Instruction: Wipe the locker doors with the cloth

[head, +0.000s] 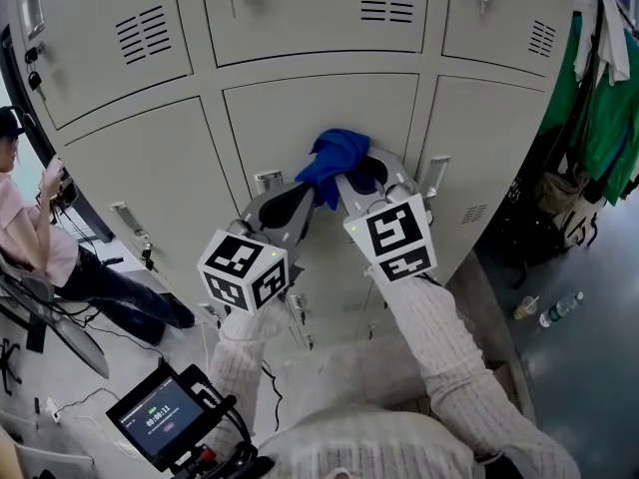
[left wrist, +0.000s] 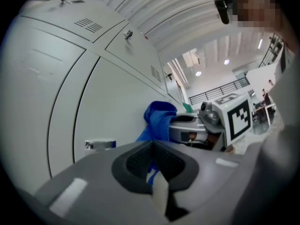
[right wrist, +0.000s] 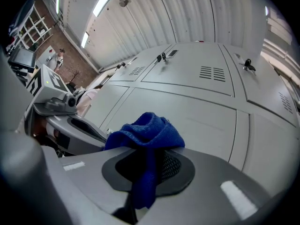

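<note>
Off to the left of the left gripper (head: 300,200), well apart from it, a person in a pink top (head: 35,239) stands by the end of the lockers, and a small screen (head: 160,415) sits low on that same side, below the gripper's marker cube.

The left gripper points at the locker door (head: 329,103), its jaws drawn together. In the left gripper view a thin sliver of blue shows in the seam between the pads, so it seems to nip a low corner of the cloth (head: 334,158). A small door handle (head: 268,180) sits just to the left of its tip.

The blue cloth is bunched up against the door, just above and between the two tools. Most of it lies right of the left gripper's tip.

The right gripper (right wrist: 151,150) is close beside the left, tilted toward it. Its jaws are clamped on the cloth: a fold hangs down through the pads and the rest mounds over their tips.

To the right of that gripper, well apart, green clothing (head: 607,118) hangs past the end of the lockers, with a bottle (head: 561,308) on the floor below.
</note>
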`<state>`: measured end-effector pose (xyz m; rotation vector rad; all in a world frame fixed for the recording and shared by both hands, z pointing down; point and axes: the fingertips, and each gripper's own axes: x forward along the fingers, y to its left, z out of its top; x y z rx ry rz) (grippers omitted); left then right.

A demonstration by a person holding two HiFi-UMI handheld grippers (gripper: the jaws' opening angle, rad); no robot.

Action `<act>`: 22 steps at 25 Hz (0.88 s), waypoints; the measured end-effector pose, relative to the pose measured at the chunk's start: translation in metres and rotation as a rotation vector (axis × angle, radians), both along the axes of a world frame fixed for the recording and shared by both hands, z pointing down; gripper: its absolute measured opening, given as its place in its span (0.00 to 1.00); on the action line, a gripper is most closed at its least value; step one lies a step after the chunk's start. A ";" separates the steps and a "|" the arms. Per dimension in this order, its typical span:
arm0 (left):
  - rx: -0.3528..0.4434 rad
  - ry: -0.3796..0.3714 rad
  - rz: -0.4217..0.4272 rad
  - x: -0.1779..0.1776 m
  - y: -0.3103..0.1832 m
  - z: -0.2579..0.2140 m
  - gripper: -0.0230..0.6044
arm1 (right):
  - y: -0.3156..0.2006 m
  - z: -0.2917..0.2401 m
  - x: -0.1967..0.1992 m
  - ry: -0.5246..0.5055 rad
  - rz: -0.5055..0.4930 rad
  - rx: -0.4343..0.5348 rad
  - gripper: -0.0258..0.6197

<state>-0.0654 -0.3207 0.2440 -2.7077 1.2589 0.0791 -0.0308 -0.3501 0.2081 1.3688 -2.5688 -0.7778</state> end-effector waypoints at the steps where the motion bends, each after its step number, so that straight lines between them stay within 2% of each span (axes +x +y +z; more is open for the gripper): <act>1: -0.012 0.003 0.003 0.001 0.001 0.005 0.04 | 0.000 0.008 0.000 -0.004 0.000 -0.015 0.12; 10: -0.111 0.013 0.022 0.008 0.007 0.056 0.04 | -0.001 0.077 0.000 0.022 0.011 -0.131 0.12; 22: -0.247 0.072 -0.024 -0.004 0.017 0.122 0.04 | -0.003 0.161 0.000 0.019 0.028 -0.283 0.12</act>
